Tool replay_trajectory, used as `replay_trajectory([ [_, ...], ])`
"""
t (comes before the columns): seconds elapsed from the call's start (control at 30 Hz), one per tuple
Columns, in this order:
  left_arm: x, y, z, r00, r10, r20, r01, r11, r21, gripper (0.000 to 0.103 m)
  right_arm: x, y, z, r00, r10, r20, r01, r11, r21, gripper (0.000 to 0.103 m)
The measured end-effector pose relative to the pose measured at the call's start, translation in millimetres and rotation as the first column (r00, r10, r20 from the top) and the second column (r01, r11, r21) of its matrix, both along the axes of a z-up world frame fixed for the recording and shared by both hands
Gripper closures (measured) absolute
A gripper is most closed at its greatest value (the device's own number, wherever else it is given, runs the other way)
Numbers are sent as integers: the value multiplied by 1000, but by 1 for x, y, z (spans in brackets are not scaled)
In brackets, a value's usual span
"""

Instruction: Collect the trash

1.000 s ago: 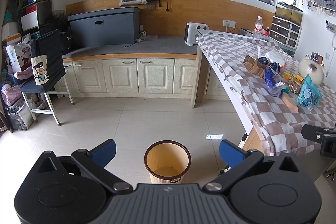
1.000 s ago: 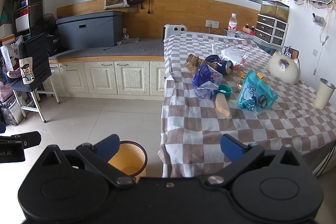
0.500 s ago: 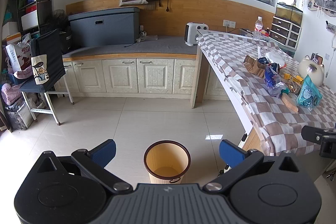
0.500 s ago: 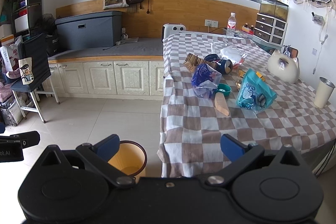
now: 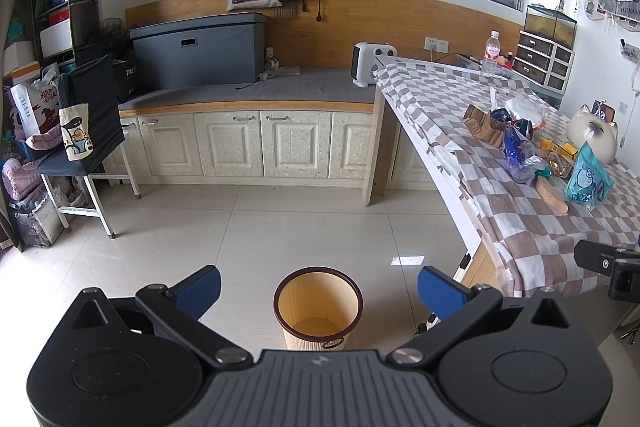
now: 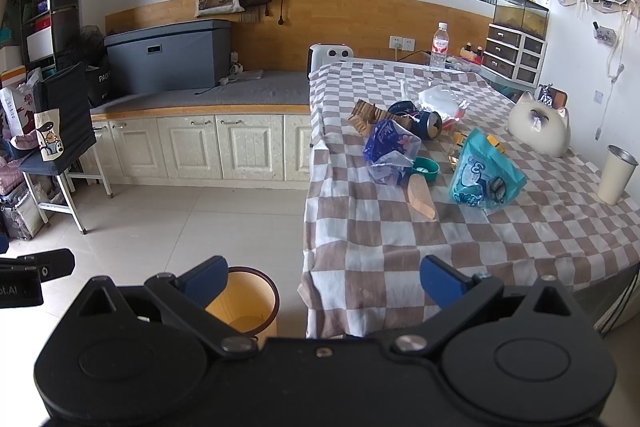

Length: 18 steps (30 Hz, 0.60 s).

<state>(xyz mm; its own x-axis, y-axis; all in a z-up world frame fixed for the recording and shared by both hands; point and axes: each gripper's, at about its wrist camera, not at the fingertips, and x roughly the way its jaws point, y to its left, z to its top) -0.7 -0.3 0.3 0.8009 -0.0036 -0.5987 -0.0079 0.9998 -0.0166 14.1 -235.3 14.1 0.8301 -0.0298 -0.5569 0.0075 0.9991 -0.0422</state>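
Left gripper (image 5: 318, 285) poised above round tan wastebasket with dark rim (image 5: 318, 307) on floor, jaws spread wide, nothing held; bin likely parked beside checkered-cloth surface (image 6: 400, 235) for short drops. Right gripper (image 6: 323, 277) aimed at surface, jaws equally wide and empty. Trash up on surface beyond bin: crumpled blue plastic wrapper (image 6: 390, 151), teal snack bag (image 6: 482, 179), dark blue can (image 6: 428, 123).
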Motion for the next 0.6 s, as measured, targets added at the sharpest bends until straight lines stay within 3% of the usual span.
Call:
replay_trajectory([
  [0.6, 0, 0, 0, 1000, 0, -1, 0, 1000, -1, 0, -1, -2, -2, 1000, -4, -2, 4, 1000, 0, 0],
])
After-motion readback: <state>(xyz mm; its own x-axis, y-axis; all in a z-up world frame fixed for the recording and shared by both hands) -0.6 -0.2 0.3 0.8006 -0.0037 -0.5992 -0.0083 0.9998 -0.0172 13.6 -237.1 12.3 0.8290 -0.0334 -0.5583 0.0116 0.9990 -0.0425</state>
